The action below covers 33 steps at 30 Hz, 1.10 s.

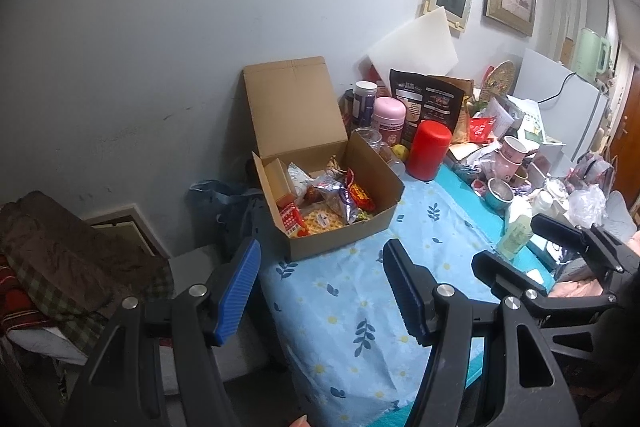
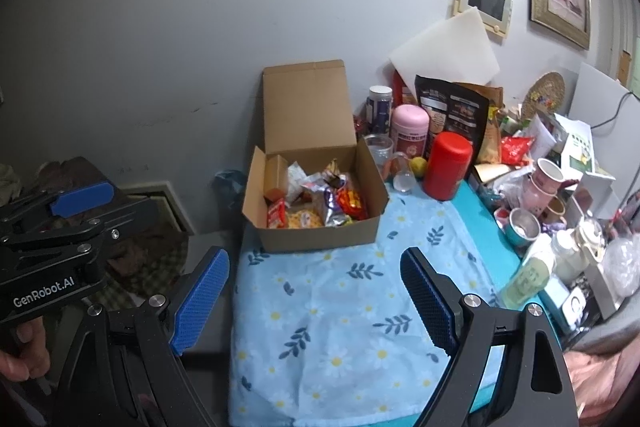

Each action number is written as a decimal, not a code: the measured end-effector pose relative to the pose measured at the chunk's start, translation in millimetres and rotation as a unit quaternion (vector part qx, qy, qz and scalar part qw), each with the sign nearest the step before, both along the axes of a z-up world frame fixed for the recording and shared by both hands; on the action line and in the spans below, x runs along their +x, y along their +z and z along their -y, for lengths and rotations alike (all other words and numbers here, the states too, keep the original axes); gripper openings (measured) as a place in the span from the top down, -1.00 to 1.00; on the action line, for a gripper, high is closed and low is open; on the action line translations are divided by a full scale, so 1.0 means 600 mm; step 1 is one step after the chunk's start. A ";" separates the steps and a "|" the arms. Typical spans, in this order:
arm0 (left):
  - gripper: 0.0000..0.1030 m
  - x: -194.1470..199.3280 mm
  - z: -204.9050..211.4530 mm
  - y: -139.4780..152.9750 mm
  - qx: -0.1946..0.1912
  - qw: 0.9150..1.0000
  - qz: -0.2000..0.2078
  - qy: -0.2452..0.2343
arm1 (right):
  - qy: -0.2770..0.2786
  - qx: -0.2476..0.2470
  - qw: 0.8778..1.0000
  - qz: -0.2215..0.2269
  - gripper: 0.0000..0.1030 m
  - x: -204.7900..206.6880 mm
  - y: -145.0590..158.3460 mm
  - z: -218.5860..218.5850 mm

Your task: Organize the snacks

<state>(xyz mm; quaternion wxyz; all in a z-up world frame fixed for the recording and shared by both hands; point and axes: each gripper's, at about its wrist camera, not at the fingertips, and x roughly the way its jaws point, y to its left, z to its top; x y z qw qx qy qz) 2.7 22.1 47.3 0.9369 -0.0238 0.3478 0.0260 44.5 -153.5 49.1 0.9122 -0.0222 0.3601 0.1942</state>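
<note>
An open cardboard box point(image 1: 344, 239) point(image 2: 320, 237) stands at the far left of the table, its lid up against the wall. Several snack packets point(image 1: 332, 199) point(image 2: 320, 207) in red, yellow and silver wrappers lie inside it. My left gripper point(image 1: 320, 287) hovers open over the table's front left corner, short of the box, with nothing between its blue pads. My right gripper point(image 2: 314, 299) is open too and empty, held over the flowered cloth in front of the box. Each gripper also shows in the other's view: the right gripper point(image 1: 532, 251) and the left gripper point(image 2: 90, 217).
A blue flowered cloth point(image 1: 360, 307) point(image 2: 340, 307) covers the table. Behind and right of the box stand a red canister point(image 1: 428, 151) point(image 2: 446, 167), a pink jar point(image 2: 410, 131), a black pouch point(image 2: 452, 103), cups and a green bottle point(image 1: 516, 231). Folded bedding point(image 1: 60, 267) lies to the left.
</note>
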 end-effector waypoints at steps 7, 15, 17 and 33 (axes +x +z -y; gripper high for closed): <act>-0.23 -0.001 -0.004 0.004 -0.007 1.000 0.005 0.005 | 0.009 -0.001 1.000 0.002 -0.72 0.002 0.003 -0.003; -0.23 -0.006 -0.013 0.007 -0.013 1.000 0.009 0.011 | 0.013 -0.006 1.000 0.006 -0.72 0.000 0.009 -0.007; -0.23 -0.007 -0.015 0.008 -0.013 1.000 0.011 0.013 | 0.013 -0.006 1.000 0.008 -0.72 -0.001 0.010 -0.009; -0.23 -0.009 -0.021 0.006 -0.011 1.000 0.005 0.004 | 0.004 -0.006 1.000 0.005 -0.72 -0.005 0.009 -0.010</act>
